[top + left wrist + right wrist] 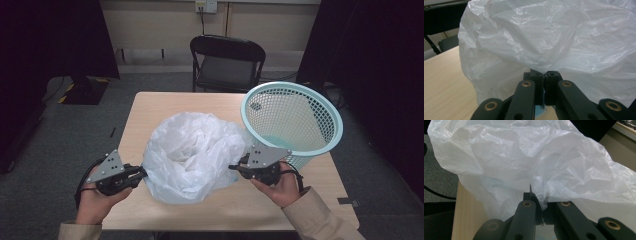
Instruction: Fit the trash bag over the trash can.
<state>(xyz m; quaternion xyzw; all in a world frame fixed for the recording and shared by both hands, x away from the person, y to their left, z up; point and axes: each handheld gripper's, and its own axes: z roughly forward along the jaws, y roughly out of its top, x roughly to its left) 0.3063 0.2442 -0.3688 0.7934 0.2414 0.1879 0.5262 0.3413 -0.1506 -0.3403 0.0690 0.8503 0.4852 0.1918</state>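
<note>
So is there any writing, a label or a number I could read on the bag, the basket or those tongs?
None can be read: the white plastic bag is plain, the turquoise mesh basket bears no label, and the grey plates on the left tongs and right tongs show just holes.

The plastic bag (192, 155) is a milky, see-through white, creased all over with brighter glints along the folds. The basket (295, 122) near the table's far right corner is pale turquoise, its wall a fine mesh of small holes. The table (150, 107) is light wood with a faint straight grain. The left gripper (142, 172) and the right gripper (234, 167) are both black, each topped by a grey plate dotted with dark holes; in the gripper views brass-coloured rings sit in the black jaws. The person's sleeves (320, 220) are beige. The chair (227, 62) beyond the far edge is black, the floor (75, 135) grey, the wall (165, 22) cream.
</note>
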